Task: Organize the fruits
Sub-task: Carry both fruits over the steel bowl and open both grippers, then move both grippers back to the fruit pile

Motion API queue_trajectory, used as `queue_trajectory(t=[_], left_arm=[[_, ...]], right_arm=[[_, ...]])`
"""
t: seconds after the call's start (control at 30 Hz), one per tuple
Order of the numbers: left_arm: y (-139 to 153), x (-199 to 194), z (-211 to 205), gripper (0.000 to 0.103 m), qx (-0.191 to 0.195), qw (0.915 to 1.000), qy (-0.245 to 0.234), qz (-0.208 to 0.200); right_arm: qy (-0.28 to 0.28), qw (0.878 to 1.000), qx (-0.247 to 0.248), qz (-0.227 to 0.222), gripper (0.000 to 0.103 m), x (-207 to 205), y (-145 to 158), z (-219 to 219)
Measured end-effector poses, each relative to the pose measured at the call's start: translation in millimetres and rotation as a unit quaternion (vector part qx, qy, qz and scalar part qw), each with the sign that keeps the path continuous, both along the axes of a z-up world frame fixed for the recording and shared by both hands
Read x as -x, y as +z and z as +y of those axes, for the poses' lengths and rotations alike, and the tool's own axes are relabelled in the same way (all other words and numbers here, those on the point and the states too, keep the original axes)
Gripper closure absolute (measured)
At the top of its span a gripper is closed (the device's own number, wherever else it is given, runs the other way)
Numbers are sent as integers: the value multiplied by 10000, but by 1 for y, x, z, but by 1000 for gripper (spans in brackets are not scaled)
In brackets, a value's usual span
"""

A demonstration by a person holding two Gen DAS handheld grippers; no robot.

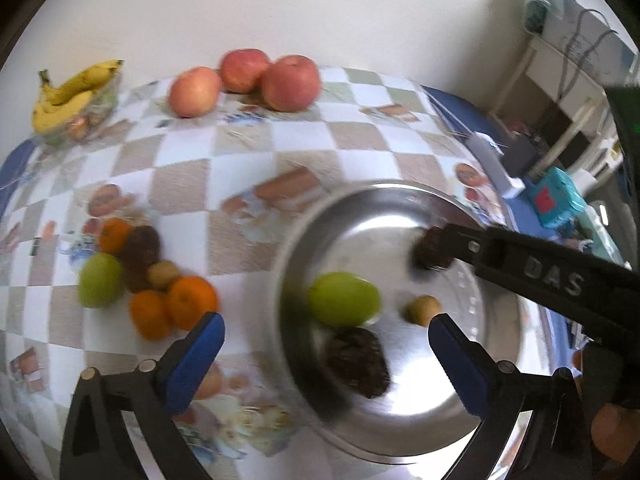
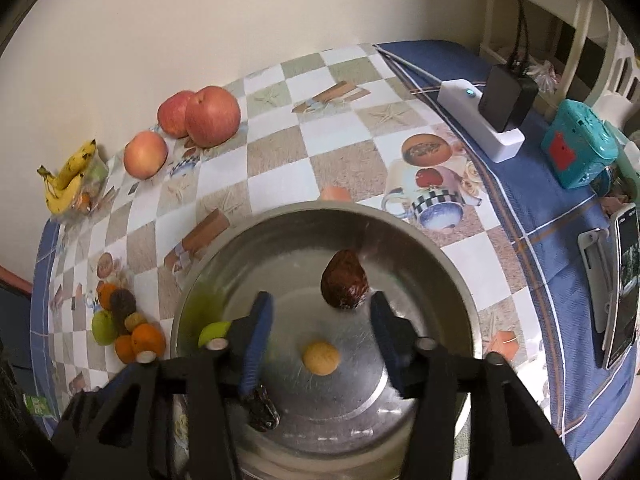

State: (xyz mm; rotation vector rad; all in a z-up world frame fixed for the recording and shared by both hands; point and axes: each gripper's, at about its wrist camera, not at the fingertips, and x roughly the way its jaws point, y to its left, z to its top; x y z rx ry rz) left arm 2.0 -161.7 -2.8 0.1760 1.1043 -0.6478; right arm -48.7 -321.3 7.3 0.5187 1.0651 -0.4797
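Blue-padded fingers (image 1: 204, 344) of the left gripper (image 1: 326, 338) stand wide apart over the steel bowl (image 1: 404, 200), holding nothing. Right gripper (image 2: 320, 322) hangs over the same bowl with its jaws partly spread and empty. Inside the bowl lie a green fruit (image 1: 344, 298), a small yellowish fruit (image 2: 321, 357) and two dark wrinkled dates (image 2: 345, 280). Left of the bowl on the checkered cloth (image 2: 340, 152) sits a pile of oranges (image 1: 192, 302), another green fruit and dark dates. Beyond the bowl, by the wall, are three red apples (image 2: 212, 116) and bananas (image 1: 70, 94).
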Motion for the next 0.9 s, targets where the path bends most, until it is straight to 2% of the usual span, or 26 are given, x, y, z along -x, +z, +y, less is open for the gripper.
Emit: queue_trajectory(t=[0.1,0.13,0.2,0.33,0.57,0.73,0.83,0.9], left_arm=[[-1,-8,10,0,-115,9997,187,-76],[-1,-11,14,0,-136,9996,248,-62],[-4,-19,22,0,-273,9989,381,81],[-7,-34,42,0,-314,9967,690,289],[1,-56,83,0,-81,9899,1340,465],[4,-72,112,0,44,9811,1846,575],[4,-80,131,0,44,9764,2091,530],[6,-84,141,0,-92,9735,2260,342]], right_arm=[[30,10000,-5,57,36,0,-2,1],[38,10000,3,87,27,-1,-4,2],[49,9999,27,117,15,-2,-6,4],[119,9999,-14,100,15,-4,-11,8],[286,9995,-129,5,14,-14,-15,23],[596,9981,-153,14,14,-27,-17,45],[882,9960,-102,-81,14,-34,-17,59],[1021,9946,-137,-154,14,-39,-17,69]])
